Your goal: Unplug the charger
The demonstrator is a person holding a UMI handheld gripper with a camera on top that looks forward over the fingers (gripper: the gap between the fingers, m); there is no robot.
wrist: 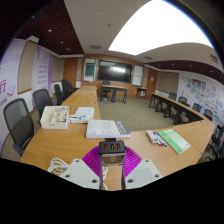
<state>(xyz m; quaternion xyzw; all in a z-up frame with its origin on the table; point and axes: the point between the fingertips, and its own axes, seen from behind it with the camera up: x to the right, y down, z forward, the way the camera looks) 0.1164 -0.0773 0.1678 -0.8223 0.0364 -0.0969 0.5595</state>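
- The gripper [112, 166] hovers low over a long wooden table [60, 142] in a meeting room, its two white fingers [82, 175] spread apart with the purple pads facing inward
- Between the fingertips sits a small dark block, most likely the charger [112, 149]; it lies in the gap, and I cannot tell whether either pad touches it
- Judging by that, the task looks to be at the approach or early grasp stage: the charger seems in place, and nothing shows it pulled free
- The socket it plugs into is hidden beneath or behind the block, so whether it is seated cannot be confirmed
- A white cable [58, 164] curls on the table just left of the left finger
- Beyond the fingers lie a white laptop or tray [106, 128], a white box [55, 116] further left, and green booklets [174, 140] off to the right
- What remains, by my reading: close on the charger, pull it out, lift it clear
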